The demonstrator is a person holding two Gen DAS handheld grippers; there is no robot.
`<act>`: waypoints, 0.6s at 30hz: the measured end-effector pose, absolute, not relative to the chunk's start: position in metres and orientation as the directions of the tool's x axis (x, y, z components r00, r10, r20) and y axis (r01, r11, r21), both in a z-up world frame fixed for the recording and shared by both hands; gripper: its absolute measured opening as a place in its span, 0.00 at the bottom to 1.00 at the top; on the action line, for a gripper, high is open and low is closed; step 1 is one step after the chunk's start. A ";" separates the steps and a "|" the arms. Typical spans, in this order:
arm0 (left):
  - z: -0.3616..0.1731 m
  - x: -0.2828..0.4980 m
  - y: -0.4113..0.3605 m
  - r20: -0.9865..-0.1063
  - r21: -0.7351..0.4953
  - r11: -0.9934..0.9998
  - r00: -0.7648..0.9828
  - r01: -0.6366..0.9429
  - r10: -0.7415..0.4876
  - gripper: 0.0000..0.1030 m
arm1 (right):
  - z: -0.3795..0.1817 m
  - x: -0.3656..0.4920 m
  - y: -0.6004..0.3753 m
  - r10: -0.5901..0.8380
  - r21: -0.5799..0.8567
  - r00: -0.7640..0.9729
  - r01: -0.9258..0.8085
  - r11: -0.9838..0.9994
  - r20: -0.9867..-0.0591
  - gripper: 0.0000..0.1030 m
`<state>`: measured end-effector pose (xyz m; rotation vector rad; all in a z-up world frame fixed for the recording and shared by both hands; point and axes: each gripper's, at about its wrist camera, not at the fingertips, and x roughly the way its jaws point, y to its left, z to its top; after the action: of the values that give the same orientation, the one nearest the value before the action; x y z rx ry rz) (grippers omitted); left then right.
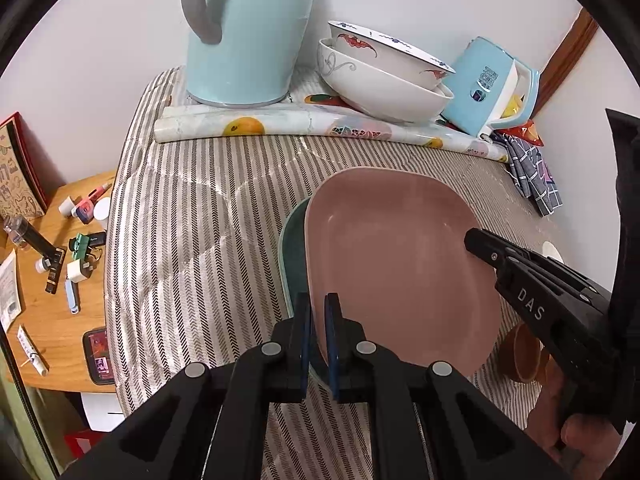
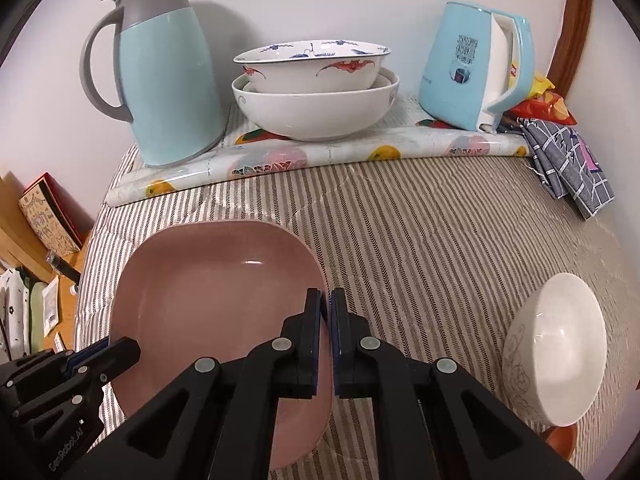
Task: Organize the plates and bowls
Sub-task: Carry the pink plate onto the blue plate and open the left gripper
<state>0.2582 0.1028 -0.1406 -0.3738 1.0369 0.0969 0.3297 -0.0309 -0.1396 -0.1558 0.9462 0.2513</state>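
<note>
The left gripper [image 1: 318, 312] pinches the pink plate's [image 1: 400, 264] near-left rim; the right gripper [image 2: 326, 308] clamps its opposite rim. A teal plate [image 1: 294, 248] lies just beneath. Uneven release could skew the stack or chip rims.

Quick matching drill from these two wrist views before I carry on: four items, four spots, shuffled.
Items:
1 pink plate
2 patterned bowl
3 green plate
4 small white bowl

Spots:
A nested in the larger white bowl
B under the pink plate
C gripped at both edges by the left tongs and right tongs
D tilted, near right on the striped cloth

Pairs: 1-C, 2-A, 3-B, 4-D
</note>
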 end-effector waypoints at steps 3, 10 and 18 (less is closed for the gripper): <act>-0.140 0.258 0.101 -0.857 -0.247 0.936 0.507 -0.251 -0.090 0.07 | -0.140 0.332 -0.031 0.150 -0.017 0.561 -0.281 0.960 -0.814 0.06; -0.140 0.255 0.104 -0.856 -0.277 0.927 0.504 -0.251 -0.119 0.08 | -0.141 0.332 -0.027 0.158 -0.023 0.566 -0.300 0.954 -0.809 0.10; -0.138 0.250 0.102 -0.859 -0.273 0.930 0.496 -0.245 -0.122 0.10 | -0.142 0.329 -0.027 0.181 -0.002 0.553 -0.313 0.950 -0.813 0.18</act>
<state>0.2496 0.1019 -0.1384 -0.3869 1.0558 0.0772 0.3285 -0.0266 -0.1420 -0.1523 0.9412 0.2928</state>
